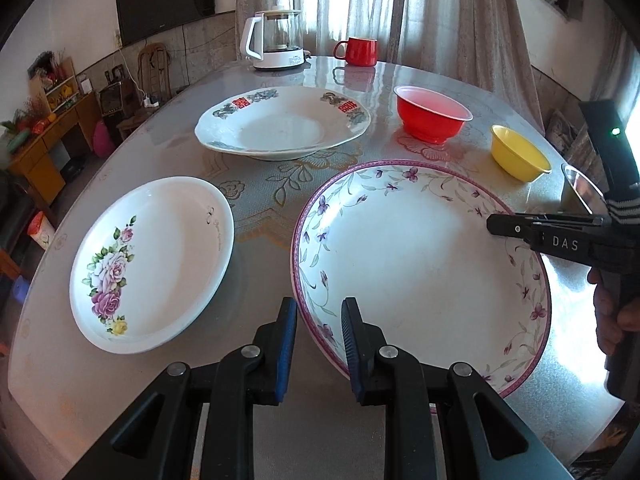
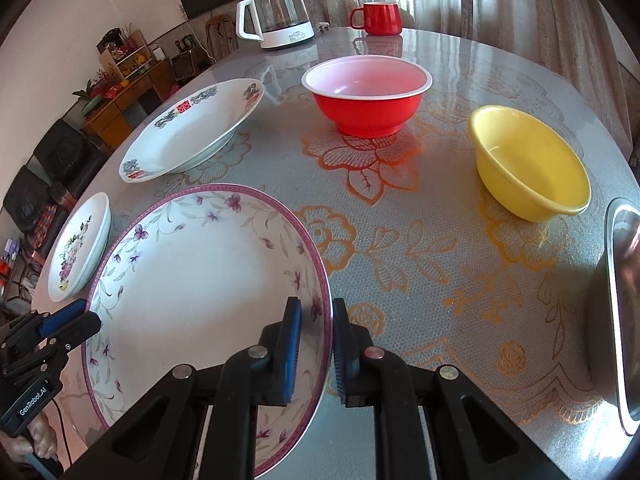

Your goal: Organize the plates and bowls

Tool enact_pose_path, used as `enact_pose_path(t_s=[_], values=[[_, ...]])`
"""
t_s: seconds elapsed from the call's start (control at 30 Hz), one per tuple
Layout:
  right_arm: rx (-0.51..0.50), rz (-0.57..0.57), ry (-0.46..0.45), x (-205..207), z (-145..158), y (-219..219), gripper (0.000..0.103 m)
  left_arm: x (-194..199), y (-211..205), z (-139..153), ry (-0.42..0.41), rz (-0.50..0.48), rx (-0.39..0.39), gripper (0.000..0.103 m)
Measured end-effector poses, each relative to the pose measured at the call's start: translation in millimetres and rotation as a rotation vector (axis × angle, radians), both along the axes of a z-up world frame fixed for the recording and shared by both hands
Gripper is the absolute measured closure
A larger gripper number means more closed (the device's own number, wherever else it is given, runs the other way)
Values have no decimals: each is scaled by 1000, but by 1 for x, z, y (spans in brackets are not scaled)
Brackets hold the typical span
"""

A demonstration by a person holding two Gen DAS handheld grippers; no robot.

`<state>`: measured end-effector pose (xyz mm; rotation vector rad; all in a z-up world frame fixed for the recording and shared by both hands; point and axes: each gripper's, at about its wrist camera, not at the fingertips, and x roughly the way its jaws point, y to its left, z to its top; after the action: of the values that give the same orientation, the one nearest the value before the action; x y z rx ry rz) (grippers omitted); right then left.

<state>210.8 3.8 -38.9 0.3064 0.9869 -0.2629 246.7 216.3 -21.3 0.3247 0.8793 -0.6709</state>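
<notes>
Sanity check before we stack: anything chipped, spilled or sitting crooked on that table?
Nothing stands out. All three plates, the red bowl and the yellow bowl sit upright, dry and empty. Both grippers straddle the purple-rimmed plate's rim on opposite sides.

White plate (image 1: pixel 420 256) with purple-pink rim and violet flowers, white rose-printed plate (image 1: pixel 152 260), red bowl (image 2: pixel 366 94), yellow bowl (image 2: pixel 528 162), red mug (image 1: pixel 358 51)

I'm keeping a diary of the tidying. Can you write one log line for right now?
left gripper: shut on big plate rim | right gripper: shut on opposite rim | plate: on table
</notes>
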Motion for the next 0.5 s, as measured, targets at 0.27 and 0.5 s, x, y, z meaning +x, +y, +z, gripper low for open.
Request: enact_pose_path(t_s=[0.27,0.5], values=[[-35,-6,4,-1,-1,6,83,3,9,-5,43,3,-46,79],[-52,-34,2,-5,0,6,83,6,18,-4,64,10,-97,79]])
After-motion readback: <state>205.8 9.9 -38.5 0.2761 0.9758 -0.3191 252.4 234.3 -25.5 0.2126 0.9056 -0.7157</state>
